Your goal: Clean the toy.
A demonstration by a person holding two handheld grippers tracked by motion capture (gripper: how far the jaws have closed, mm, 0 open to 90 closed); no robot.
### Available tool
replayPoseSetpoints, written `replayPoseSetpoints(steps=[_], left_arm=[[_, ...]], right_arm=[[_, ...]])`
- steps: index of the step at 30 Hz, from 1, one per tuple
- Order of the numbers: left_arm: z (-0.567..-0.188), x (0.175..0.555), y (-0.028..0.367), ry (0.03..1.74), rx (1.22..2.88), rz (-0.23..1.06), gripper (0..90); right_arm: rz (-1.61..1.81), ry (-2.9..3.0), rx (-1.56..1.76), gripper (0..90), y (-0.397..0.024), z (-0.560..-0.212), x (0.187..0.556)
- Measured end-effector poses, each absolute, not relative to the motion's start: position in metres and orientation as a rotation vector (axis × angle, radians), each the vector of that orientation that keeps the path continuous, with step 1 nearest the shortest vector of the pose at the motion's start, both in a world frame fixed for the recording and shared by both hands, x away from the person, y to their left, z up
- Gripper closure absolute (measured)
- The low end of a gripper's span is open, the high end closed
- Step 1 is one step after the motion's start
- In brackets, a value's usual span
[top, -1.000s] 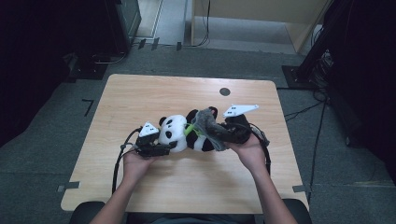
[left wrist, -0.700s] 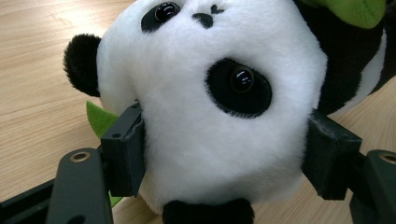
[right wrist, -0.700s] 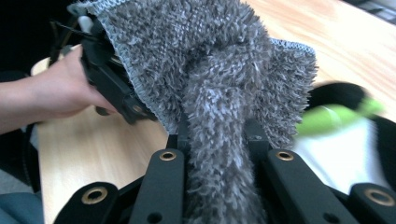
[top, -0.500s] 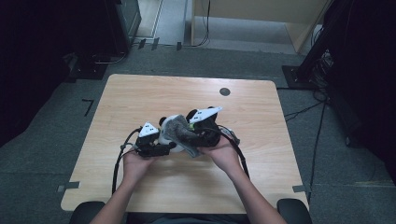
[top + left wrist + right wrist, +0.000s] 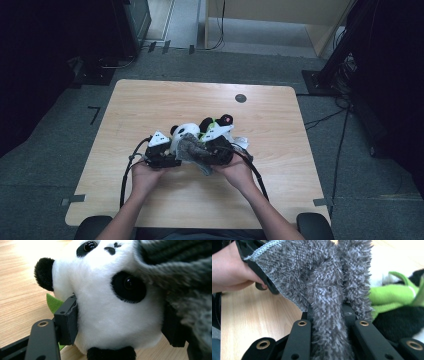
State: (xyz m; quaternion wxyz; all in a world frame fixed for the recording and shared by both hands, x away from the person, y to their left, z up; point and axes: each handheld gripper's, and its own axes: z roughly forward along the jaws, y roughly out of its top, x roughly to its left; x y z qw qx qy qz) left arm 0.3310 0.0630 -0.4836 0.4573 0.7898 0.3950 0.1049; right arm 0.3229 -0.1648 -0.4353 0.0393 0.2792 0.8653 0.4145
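Wooden table (image 5: pixel 150 105), left fingers (image 5: pixel 67 322) clasping panda (image 5: pixel 105 302), right pinching cloth (image 5: pixel 324 290)

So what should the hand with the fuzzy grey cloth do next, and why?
Probably rub the grey cloth gently across the panda's head. The right gripper is shut on a fold of the cloth, which already drapes over the head beside one eye, while the left gripper clamps the head steady above the table.

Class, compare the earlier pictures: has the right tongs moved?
Yes. The right tongs, gripping the grey cloth, moved left, away from the table's dark round spot, toward the panda.
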Motion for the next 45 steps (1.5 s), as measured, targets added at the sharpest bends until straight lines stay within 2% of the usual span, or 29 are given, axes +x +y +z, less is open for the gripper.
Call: replayPoseSetpoints(steps=[10, 21, 45], left_arm=[[-0.483, 0.33, 0.062, 0.968, 1.956, 0.264, 27.4], [-0.483, 0.331, 0.063, 0.976, 1.951, 0.254, 27.9], [-0.481, 0.333, 0.063, 0.979, 1.973, 0.245, 30.1]], right_arm=[[1.188, 2.66, 0.842, 77.0, -0.194, -0.45, 0.305], [1.176, 2.609, 0.846, 76.9, -0.211, -0.445, 0.294], [1.2, 2.625, 1.017, 76.7, -0.274, -0.452, 0.288]])
